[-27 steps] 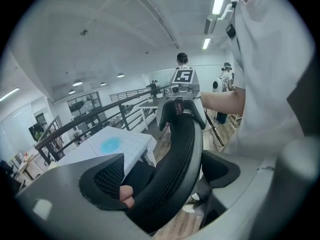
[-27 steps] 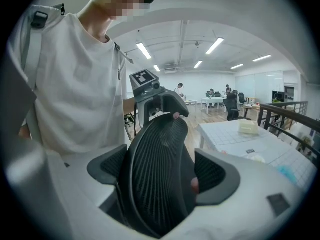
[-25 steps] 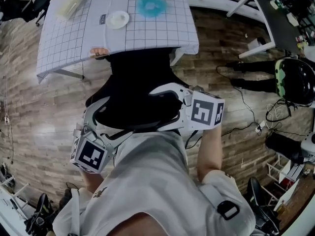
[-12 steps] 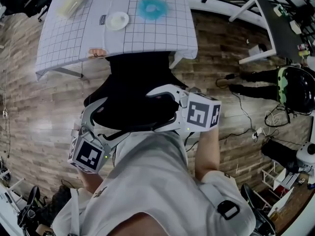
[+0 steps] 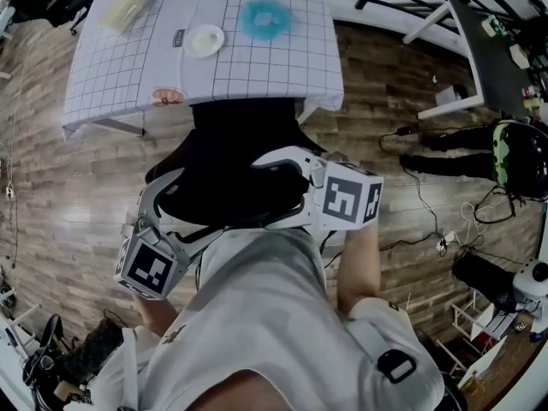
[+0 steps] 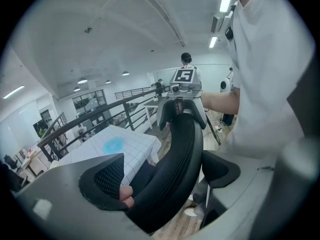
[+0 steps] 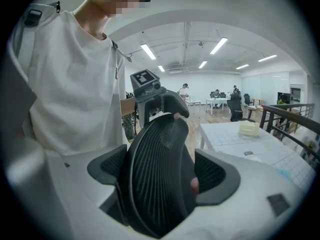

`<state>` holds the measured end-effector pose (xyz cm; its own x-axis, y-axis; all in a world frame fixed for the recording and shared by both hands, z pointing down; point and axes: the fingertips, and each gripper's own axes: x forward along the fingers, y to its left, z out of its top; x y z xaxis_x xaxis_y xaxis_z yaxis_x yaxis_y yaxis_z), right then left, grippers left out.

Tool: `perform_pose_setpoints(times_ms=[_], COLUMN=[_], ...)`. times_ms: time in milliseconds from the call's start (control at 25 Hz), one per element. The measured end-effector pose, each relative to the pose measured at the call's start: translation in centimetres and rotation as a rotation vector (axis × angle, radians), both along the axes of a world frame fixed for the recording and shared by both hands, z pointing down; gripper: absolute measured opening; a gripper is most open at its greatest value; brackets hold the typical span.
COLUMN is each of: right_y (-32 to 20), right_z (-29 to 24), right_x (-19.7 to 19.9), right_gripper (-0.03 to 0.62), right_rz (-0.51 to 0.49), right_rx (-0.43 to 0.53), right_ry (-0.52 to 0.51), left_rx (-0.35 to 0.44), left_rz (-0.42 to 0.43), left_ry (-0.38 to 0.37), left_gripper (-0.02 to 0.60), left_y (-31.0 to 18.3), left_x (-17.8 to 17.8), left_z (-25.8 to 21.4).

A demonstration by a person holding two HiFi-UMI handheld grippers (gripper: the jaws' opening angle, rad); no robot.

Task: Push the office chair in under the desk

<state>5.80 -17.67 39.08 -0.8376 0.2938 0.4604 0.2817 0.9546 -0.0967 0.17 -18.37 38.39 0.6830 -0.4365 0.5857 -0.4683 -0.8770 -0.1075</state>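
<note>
The black mesh office chair (image 5: 231,161) stands with its seat partly under the desk (image 5: 257,71), which wears a white grid cloth. Both grippers hold the top of the backrest. My left gripper (image 5: 161,197) clasps its left end and my right gripper (image 5: 284,188) its right end. In the left gripper view the curved backrest (image 6: 175,159) runs between the jaws of the left gripper (image 6: 162,176). The right gripper (image 7: 160,176) has the mesh backrest (image 7: 152,174) filling the space between its pads. The chair's base is hidden by the person's body.
On the desk lie a white plate (image 5: 205,38), a blue fluffy object (image 5: 264,14) and a pale container (image 5: 124,8). Another table (image 5: 484,45) and a dark round seat (image 5: 518,148) stand to the right. Cables (image 5: 419,199) trail over the wooden floor.
The chair and both grippers have edged slightly toward the desk; the floor items at right have slid back in view. Both grips are unchanged.
</note>
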Motion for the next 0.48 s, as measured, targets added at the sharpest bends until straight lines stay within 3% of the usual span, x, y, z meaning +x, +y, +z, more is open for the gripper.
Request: perform_pose_setpoints(times_ms=[480], right_y=[-2.2], right_z=[-0.1], right_x=[1.2], right_gripper=[0.427], right_rz=[-0.021], right_rx=[-0.003], right_ry=[-0.008], left_rx=[0.01], left_rz=[-0.016], left_ry=[0.01], left_gripper=[0.474], left_y=[-2.1], left_x=[1.1], left_z=[0.1])
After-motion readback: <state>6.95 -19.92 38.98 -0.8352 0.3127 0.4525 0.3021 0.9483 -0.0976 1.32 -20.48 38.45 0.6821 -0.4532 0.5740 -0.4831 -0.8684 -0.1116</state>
